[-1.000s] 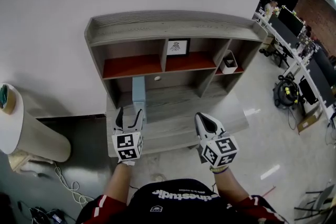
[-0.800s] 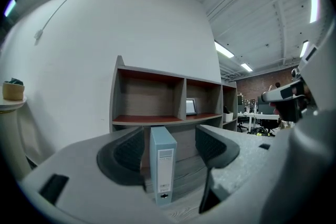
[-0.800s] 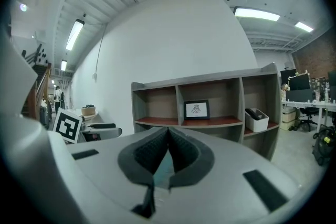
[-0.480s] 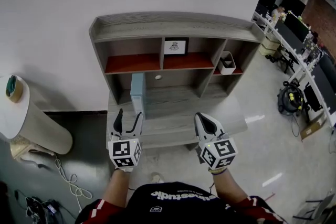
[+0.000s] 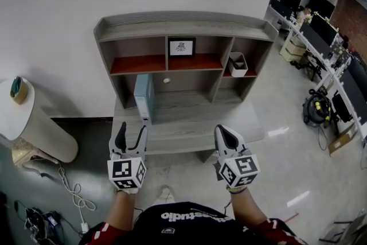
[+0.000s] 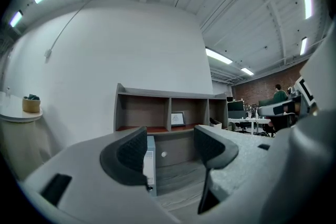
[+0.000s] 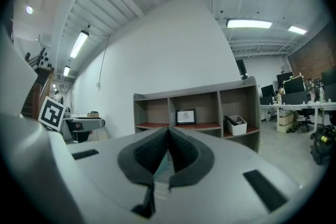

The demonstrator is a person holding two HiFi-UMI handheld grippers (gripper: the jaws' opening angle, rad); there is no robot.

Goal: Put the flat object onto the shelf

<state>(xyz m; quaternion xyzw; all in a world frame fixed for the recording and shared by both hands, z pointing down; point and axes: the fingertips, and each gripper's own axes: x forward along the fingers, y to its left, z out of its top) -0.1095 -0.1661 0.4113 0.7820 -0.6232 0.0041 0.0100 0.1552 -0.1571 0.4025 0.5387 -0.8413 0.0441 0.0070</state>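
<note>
Stiff, light and tippy by its look, the pale blue book [image 5: 143, 98] stands on edge on the shelf's [image 5: 183, 27] lower board, best pinched across its thin top, well beyond the left gripper's [image 5: 131, 132] wide, empty jaws, which have just closed slightly, and the right gripper's [image 5: 225, 133] jaws, pressed together.

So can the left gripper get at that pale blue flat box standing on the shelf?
Probably, but not from here. The left gripper sits short of the box, which stands upright straight ahead with nothing between. Its jaws have just been closing slightly but are open and empty.
</note>
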